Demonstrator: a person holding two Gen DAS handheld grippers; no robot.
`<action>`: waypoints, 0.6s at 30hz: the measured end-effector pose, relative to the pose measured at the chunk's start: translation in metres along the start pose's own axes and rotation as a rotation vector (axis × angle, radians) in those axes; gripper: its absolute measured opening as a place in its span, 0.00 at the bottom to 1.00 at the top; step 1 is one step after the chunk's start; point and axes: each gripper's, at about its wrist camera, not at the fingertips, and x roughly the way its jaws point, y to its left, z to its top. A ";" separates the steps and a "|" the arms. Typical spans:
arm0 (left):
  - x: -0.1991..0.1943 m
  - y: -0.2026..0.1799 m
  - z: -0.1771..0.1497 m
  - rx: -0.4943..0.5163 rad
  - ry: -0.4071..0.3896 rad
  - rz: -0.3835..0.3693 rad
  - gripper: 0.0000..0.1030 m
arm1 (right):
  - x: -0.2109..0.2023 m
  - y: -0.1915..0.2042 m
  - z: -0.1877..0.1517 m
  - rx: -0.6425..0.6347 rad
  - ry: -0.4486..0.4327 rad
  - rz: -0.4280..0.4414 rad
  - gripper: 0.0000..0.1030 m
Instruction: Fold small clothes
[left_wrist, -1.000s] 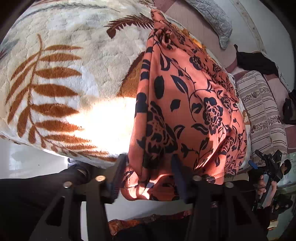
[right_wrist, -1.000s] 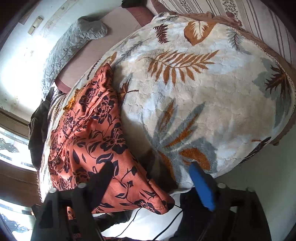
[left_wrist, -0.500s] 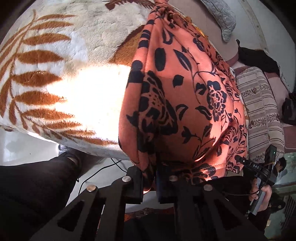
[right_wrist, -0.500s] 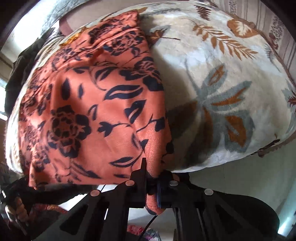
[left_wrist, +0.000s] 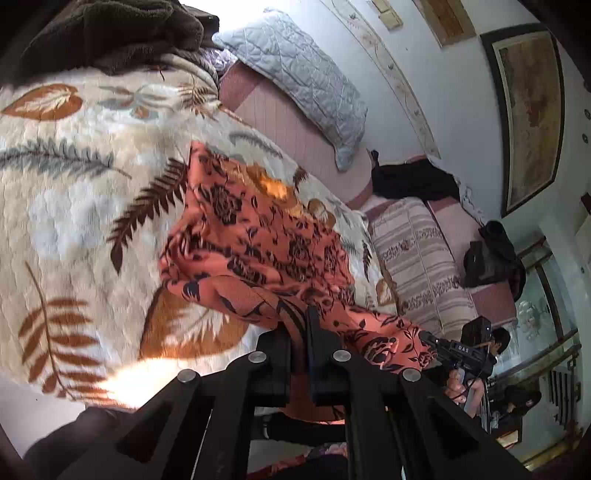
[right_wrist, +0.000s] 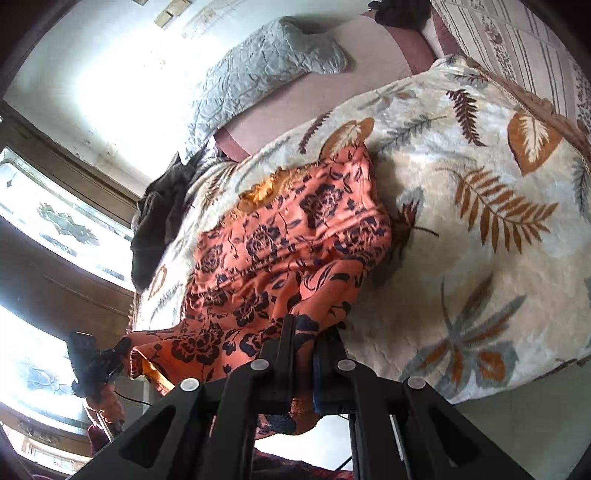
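While both views are steady, I note the only legible writing: the white letters "DAS" on the black body of the right tongs (left_wrist: 443, 350) seen from the left wrist camera; no other label can be read. My left tongs (left_wrist: 301, 325) are clamped shut on a bunched near edge of the orange cloth garment with dark blue flower print (left_wrist: 258, 240). My right tongs (right_wrist: 304, 332) are likewise pinched closed on the garment's (right_wrist: 288, 251) other near corner. The garment is partly raised at its near edge between the two tongs; its far part lies on the cream fleece blanket with brown and grey leaf pattern (left_wrist: 74, 206) that covers the bed. A yellow-orange inner trim (right_wrist: 258, 192) shows at the garment's far edge.

Other things recorded: a grey quilted pillow (left_wrist: 303, 81) lies on the pink sheet at the head of the bed, against the white wall. A dark brown garment (left_wrist: 103, 29) is heaped on the blanket's far corner, well apart from the orange piece. A black garment (left_wrist: 410, 181) lies near the pillow, and a folded beige striped quilt (left_wrist: 417, 258) lies just beside the blanket. A framed painting (left_wrist: 528, 110) hangs on the wall. In each view the tongs' black frame blocks the lower part of the garment.
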 end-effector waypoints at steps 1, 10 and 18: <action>0.002 -0.001 0.014 -0.003 -0.017 0.006 0.06 | 0.000 0.002 0.011 0.001 -0.014 0.003 0.07; 0.068 0.014 0.140 -0.052 -0.081 0.094 0.06 | 0.048 -0.012 0.136 0.176 -0.152 0.027 0.07; 0.185 0.091 0.214 -0.238 -0.055 0.206 0.09 | 0.190 -0.089 0.217 0.437 -0.183 0.098 0.10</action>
